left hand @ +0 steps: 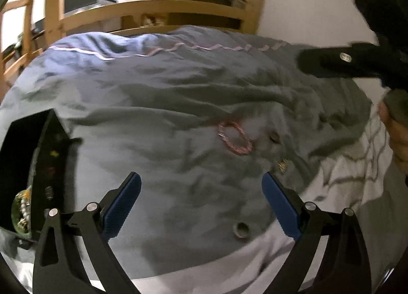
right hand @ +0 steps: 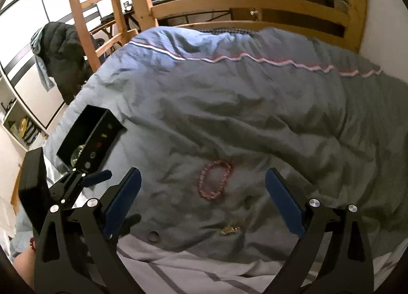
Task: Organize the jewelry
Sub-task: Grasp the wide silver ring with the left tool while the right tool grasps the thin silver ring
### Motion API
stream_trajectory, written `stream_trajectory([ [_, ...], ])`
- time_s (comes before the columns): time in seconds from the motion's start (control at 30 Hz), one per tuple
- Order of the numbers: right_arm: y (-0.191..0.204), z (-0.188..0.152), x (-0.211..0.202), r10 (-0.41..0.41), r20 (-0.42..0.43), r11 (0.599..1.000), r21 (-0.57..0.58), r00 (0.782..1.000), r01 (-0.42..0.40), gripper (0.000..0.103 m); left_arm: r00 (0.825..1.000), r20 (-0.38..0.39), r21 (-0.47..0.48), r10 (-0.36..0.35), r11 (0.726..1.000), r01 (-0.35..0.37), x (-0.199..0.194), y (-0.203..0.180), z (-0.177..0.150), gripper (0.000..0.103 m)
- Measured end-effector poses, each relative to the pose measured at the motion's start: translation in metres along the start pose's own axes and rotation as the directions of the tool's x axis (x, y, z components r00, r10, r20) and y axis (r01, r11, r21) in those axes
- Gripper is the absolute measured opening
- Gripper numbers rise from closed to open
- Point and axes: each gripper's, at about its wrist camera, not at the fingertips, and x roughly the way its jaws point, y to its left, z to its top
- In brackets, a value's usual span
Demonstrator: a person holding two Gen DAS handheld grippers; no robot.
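Bracelet: a pink beaded bracelet point(right hand: 215, 180) lies flat as a closed oval loop on a rumpled grey-blue duvet point(right hand: 229, 105).
Bracelet axis: in the right wrist view the oval's long axis runs roughly up and down the picture, leaning slightly right at the top; in the left wrist view it slants from upper left to lower right point(left hand: 236, 137).
Other jewelry: a small gold piece point(right hand: 230, 229) lies nearer than the bracelet; a dark ring point(right hand: 154, 235) lies to the left of it, near the duvet's edge.
Jewelry box: an open black box point(right hand: 88, 138) sits on the duvet, far left, with small pieces inside.
Right gripper point(right hand: 202, 202): blue-padded fingers spread wide, nothing clasped; the bracelet lies between and beyond the tips, untouched.
Left gripper point(left hand: 201, 200): fingers spread wide, empty; the bracelet lies ahead, closer to its right finger point(left hand: 279, 204), well apart.
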Motion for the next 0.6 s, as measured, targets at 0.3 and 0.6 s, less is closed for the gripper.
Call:
stream_trajectory([
  [0.3,-0.035,-0.039,0.058,0.030,-0.045,0.999,0.023,0.999,-0.029,0.056,0.994,-0.090,0.111,-0.068,0.991,0.078,0.021,-0.030,-0.017,0.094],
  [0.6,-0.050,-0.061,0.096,-0.035,-0.029,0.999,-0.015,0.999,0.034,0.051,0.975,-0.211,0.150,-0.077,0.982,0.110,0.049,-0.039,-0.032,0.067],
])
